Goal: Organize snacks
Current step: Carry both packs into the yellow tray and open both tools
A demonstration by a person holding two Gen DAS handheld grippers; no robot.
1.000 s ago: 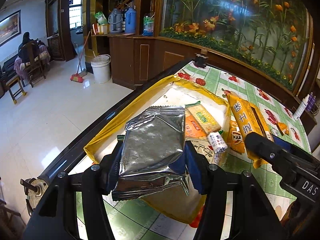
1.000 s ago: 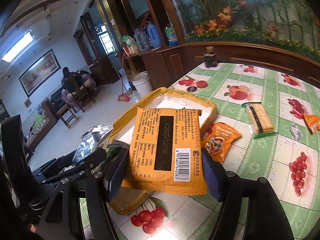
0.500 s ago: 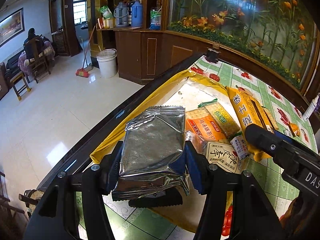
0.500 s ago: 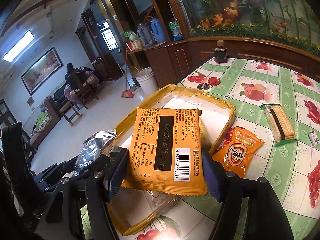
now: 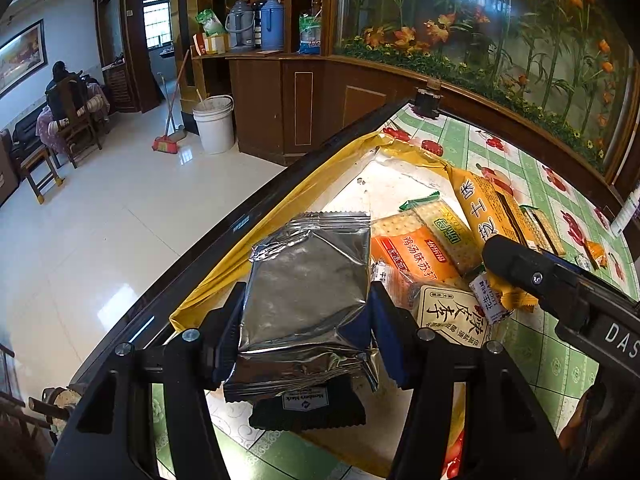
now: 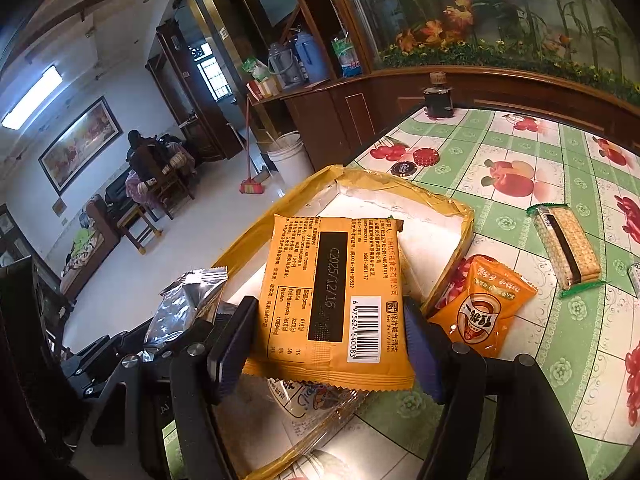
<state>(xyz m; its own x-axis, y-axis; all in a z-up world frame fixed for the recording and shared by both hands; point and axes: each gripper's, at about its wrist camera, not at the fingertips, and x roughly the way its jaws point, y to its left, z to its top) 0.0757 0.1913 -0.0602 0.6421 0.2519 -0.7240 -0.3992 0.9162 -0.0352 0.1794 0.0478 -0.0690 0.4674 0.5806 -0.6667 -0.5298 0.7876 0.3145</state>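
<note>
Snacks ride clamped in both fingers, silver packet (image 5: 308,280) left, orange packet (image 6: 332,292) right; next, release them into the yellow box (image 6: 466,216).

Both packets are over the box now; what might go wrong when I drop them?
1. The box sits at the table's edge; the silver packet in the left gripper could slide to the floor.
2. The orange packet in the right gripper may land on piled snacks and tip out.

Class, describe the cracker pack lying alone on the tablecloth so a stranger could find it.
Start at the yellow-rimmed box on the green fruit-print tablecloth. Right of it, beyond the orange cartoon pouch, lies the cracker pack: clear wrap, green ends, dark middle stripe.
</note>
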